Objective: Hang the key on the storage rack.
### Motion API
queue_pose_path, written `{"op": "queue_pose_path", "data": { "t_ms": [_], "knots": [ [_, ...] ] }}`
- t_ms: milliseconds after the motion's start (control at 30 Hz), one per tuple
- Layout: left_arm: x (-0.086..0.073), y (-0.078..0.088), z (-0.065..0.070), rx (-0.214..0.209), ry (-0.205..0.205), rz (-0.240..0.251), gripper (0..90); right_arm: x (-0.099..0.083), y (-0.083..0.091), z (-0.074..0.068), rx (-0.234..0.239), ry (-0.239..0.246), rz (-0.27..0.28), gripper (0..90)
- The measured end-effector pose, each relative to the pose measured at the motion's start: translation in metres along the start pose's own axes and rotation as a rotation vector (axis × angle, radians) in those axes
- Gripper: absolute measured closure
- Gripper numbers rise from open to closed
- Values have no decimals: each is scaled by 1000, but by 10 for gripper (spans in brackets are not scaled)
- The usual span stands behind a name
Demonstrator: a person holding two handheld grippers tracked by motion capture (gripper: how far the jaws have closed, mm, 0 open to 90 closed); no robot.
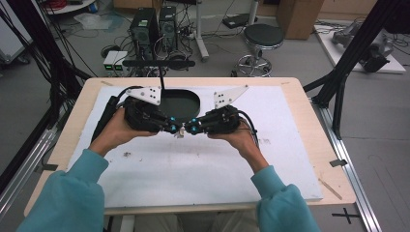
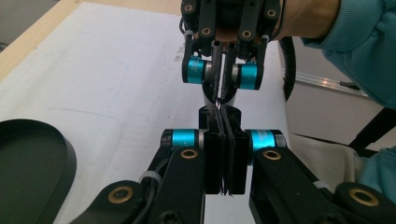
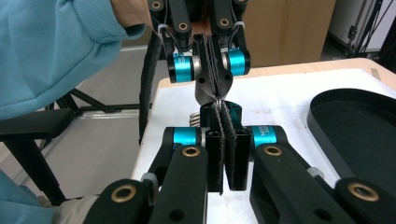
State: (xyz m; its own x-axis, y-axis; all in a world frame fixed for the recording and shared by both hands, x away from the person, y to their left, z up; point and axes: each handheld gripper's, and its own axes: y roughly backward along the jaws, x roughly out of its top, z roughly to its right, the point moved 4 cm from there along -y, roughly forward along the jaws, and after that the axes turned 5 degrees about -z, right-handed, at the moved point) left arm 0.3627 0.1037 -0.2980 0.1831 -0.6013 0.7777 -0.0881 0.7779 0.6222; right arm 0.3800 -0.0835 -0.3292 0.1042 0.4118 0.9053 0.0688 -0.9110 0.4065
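Claws [image 1: 180, 129] meet tip-to-tip beside empty black tray [image 1: 186, 100].

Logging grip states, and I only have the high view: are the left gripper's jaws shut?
Observer: Yes. In the left gripper view the left gripper has its pads pressed together.
Operator: And the right?
Observer: The right gripper is shut too, going by its own view.
Operator: Anything at the tips?
Observer: The right gripper view shows a small metal coil beside them; what it belongs to is unclear.
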Motion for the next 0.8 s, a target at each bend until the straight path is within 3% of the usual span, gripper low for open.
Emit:
{"op": "queue_pose_path", "data": {
  "t_ms": [300, 433, 467, 567, 633, 800],
  "knots": [
    [0, 1, 1, 27, -1, -2, 884, -2, -1, 0, -12, 4, 18, 856],
    [0, 2, 1, 36, 6, 7, 884, -2, -1, 1, -35, -14, 39, 644],
    [-1, 3, 0, 43, 7, 9, 884, -2, 0, 1, -53, -23, 47, 544],
    [-1, 5, -1, 53, 14, 15, 884, -3, 1, 4, -177, -81, 48, 167],
    [-1, 7, -2, 67, 12, 22, 883, -7, 3, 7, -269, -97, 20, 9],
    [-2, 15, -7, 96, 23, 50, 884, -16, 22, 9, -350, -144, 46, 4]
  ]
}}
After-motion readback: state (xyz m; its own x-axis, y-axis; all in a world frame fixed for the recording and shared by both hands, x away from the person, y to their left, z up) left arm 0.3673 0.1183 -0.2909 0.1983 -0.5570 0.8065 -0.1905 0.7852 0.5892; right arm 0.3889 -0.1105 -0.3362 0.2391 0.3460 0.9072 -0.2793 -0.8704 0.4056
